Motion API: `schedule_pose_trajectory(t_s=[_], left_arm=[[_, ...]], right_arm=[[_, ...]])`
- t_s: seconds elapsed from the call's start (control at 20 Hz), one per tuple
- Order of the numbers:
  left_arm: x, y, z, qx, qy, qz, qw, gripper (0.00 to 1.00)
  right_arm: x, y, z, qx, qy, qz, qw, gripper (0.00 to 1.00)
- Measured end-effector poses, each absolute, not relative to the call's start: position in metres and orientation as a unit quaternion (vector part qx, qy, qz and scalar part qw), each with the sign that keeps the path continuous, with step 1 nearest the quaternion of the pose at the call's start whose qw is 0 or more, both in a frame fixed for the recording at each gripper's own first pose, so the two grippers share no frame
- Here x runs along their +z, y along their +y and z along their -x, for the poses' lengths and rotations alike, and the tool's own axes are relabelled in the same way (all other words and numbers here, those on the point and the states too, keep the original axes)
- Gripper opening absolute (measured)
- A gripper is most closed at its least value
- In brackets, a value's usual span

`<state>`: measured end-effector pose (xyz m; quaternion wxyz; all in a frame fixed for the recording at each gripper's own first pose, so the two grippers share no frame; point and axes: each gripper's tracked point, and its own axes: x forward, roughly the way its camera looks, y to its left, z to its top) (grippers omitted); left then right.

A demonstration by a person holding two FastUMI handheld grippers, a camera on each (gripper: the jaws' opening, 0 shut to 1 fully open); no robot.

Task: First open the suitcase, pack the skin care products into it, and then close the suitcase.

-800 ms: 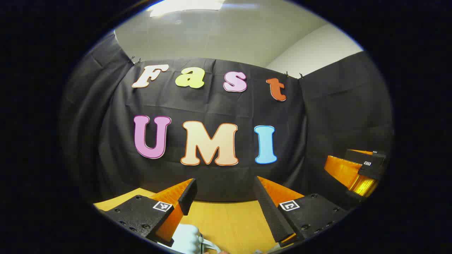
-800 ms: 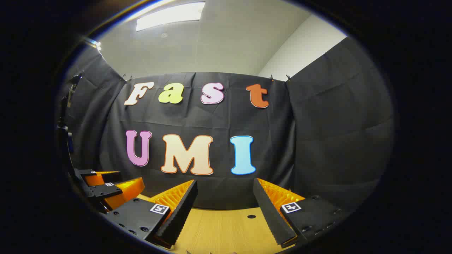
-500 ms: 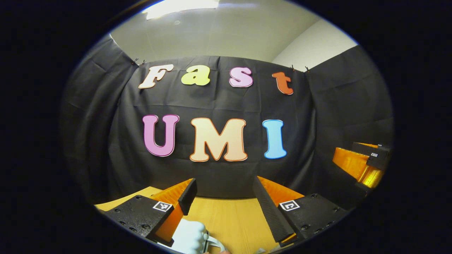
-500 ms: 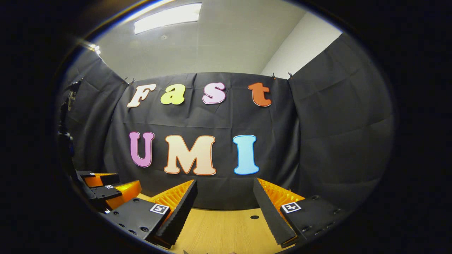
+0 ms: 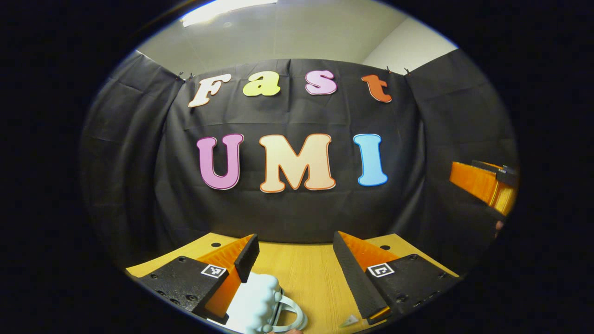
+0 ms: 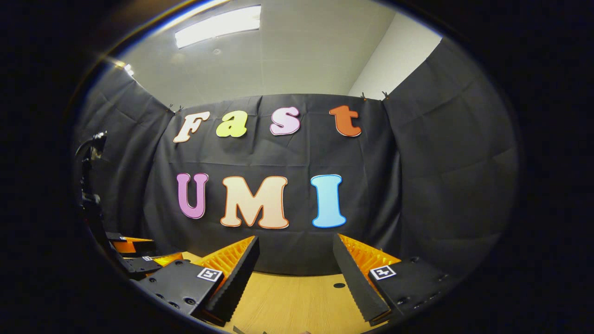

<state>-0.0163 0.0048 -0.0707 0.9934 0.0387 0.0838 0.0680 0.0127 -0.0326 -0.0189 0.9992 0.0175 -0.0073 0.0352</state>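
Black cloth walls close in a wooden table (image 5: 301, 273), and at its near edge, just beside the left tongs' (image 5: 294, 253) left finger, sits a pale, lumpy thing with a loop handle (image 5: 260, 306), possibly part of the suitcase or a product, too cropped to tell. Both the left tongs and the right tongs (image 6: 295, 257) stand wide open and hold nothing. To open the case well, I judge both should tip down first, so its edge is seen before gripping.

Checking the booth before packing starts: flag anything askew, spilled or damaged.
Nothing stands out. A pale bumpy object with a looped handle lies on the wooden table, beside the open left claw. The right claw is open too.
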Motion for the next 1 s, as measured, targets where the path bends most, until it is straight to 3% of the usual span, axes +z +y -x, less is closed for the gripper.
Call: schedule_pose_trajectory(t_s=[0.35, 0.5, 1.0], left_arm=[[-0.147, 0.014, 0.031, 0.041, 0.191, -0.027, 0.980, 0.95], [-0.196, 0.012, 0.043, 0.031, 0.273, -0.014, 0.961, 0.95], [-0.288, 0.005, 0.069, 0.010, 0.430, 0.039, 0.902, 0.95]], right_arm=[[-0.024, -0.049, -0.004, -0.015, 0.007, 0.003, 1.000, 0.99], [-0.026, -0.053, -0.002, -0.027, 0.019, 0.007, 0.999, 0.99], [-0.038, -0.030, -0.003, -0.006, 0.048, 0.052, 0.997, 0.98]])
